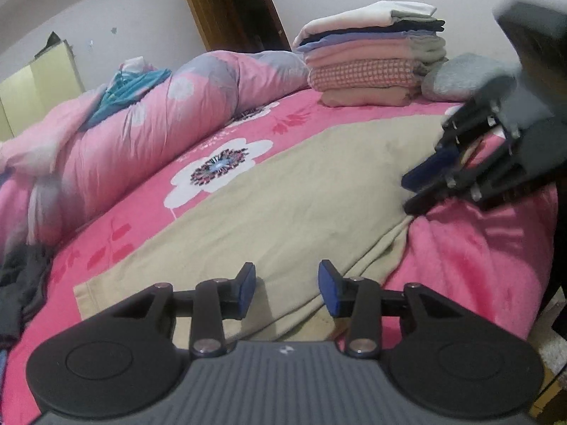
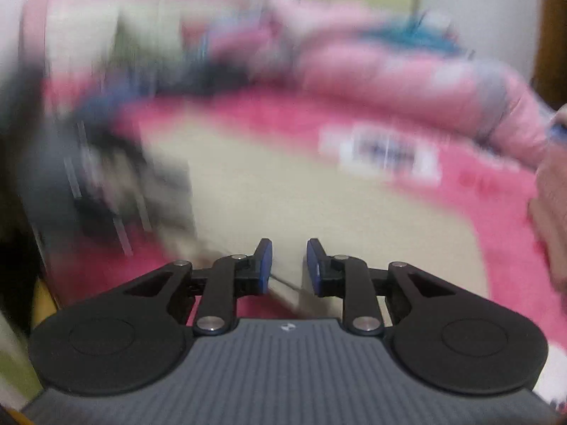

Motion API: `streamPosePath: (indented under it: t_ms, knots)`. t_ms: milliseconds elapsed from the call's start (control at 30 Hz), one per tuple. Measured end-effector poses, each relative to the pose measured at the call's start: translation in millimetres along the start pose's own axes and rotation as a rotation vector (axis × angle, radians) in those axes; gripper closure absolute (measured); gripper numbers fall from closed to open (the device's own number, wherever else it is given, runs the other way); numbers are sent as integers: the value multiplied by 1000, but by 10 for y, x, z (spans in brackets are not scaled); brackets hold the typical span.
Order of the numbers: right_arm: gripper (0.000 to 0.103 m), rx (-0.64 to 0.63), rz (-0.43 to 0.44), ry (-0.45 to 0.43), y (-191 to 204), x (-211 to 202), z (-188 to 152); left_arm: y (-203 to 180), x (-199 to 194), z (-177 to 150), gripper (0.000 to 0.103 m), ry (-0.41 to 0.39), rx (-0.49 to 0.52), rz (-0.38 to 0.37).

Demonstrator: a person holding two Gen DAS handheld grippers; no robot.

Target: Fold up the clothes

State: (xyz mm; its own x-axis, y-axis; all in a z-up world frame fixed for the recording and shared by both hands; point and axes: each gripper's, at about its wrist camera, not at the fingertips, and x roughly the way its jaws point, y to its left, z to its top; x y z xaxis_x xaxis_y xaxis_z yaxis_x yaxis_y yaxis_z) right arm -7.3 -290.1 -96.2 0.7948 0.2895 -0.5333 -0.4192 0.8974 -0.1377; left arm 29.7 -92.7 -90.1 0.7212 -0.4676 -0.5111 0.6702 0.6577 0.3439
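Currently the flat beige cotton garment (image 1: 290, 191) lies spread on the pink flower-printed bedsheet (image 1: 478, 255), roughly at the middle of the bed, so that its edges can be reached from my side. My left gripper (image 1: 287, 285) hovers above the near hem; its blue-padded jaws stand apart with only cloth seen beyond the gap, nothing pinched. I judge this spacing suits a pinch on the hem below it.

My right gripper (image 1: 413, 191) appears at the garment's right corner in the left wrist view, tilted downward toward the cloth. In its own view, which is heavily blurred, my right gripper (image 2: 288, 265) shows a narrow gap between the pads, and a pale fold of the beige garment (image 2: 319, 191) runs under that gap. Whether the pads actually press on the fabric I cannot tell.

Behind the garment stands a tall stack of folded clothes in white, navy, pink and checked fabric (image 1: 372, 56), just beside a grey rounded cushion (image 1: 464, 78); presumably finished pieces are parked there to keep the working area open. A rolled pink quilt with grey and white flowers (image 1: 149, 120) lies along the left, well apart from the garment. Dark unfolded clothing (image 1: 21, 283) waits at the left edge.
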Motion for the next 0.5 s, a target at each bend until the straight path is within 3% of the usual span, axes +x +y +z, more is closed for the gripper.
streamPosePath:
  t_ms: [167,333,433,500]
  knots:
    - [83,82,-9,46,-57,-81,173,24,17,-44,61,-13,5,-7]
    - [83,55,41,-70,113,-166,424,42,-5,-74,58,-18,-3,-7]
    - [83,77,37,39,168,150,268,62,-11,-99,55,-15,-14,-8]
    - [83,108,23,28,176,197,143,71,-21,-120,55,-19,-16,-8]
